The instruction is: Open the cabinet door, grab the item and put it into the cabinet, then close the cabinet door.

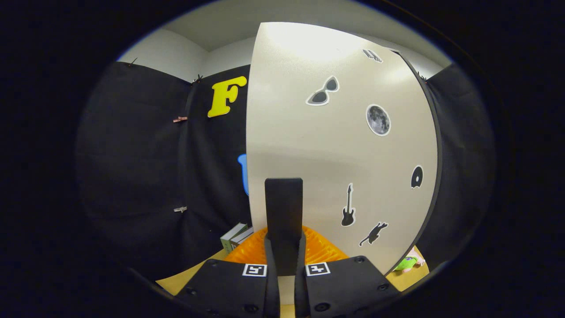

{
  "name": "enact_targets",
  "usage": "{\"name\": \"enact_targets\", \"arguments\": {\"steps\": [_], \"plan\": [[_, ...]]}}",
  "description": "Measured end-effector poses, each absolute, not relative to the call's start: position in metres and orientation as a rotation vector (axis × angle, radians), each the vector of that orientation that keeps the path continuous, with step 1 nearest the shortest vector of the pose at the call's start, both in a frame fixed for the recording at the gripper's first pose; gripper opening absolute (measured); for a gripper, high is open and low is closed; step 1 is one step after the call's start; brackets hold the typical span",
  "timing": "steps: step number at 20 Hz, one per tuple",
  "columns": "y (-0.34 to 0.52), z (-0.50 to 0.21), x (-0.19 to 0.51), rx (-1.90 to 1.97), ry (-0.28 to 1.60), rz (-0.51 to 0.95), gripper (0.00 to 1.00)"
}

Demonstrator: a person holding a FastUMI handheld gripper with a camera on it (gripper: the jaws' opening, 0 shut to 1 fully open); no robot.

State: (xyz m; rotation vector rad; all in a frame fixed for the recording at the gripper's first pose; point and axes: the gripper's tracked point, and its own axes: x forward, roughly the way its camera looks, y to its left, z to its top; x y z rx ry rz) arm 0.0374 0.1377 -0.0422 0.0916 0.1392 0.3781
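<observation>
Step in hand: judged from the pose, a door step, either opening or closing; which of the 2 cannot be told from this moment alone.
Gripper: the gripper (284, 247) points straight at the cabinet door (335, 145), very near it, level and square to its face.
Fingers: pressed close together on the tall dark handle (284, 207) that stands upright between them at 12 o'clock; both fingers pinch its lower part, so the hold looks firm.
Cabinet door: a pale panel carrying stickers, sunglasses (323, 92) at 1 o'clock, a moon (378, 119) further right, a guitar (348, 206) and a small cat (374, 233) at 3 o'clock of the handle. Whether it sits fully shut or ajar cannot be told.
Item: the likely candidates lie on the counter (185, 278). An orange ribbed object (322, 249) lies just beyond the fingers at the door's foot, and a green and pink toy (408, 263) sits at 4 o'clock past the door's right edge. Which one is the task's item is unclear.
Other things: 2 small boxes (236, 238) stand at 10 o'clock, beside the door's left edge.
Next move: if opening, it calls for a steady pull along the door's swing without loosening the pinch; if closing, a gentle push until the panel seats, then release.
</observation>
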Motion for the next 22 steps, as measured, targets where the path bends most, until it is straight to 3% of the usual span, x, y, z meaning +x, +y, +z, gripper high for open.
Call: {"name": "enact_targets", "arguments": {"steps": [10,22], "plan": [[0.056,-0.034,-0.036,0.122,0.155,0.374,0.17],[-0.051,-0.030,-0.075,0.112,0.140,0.182,0.16]]}}
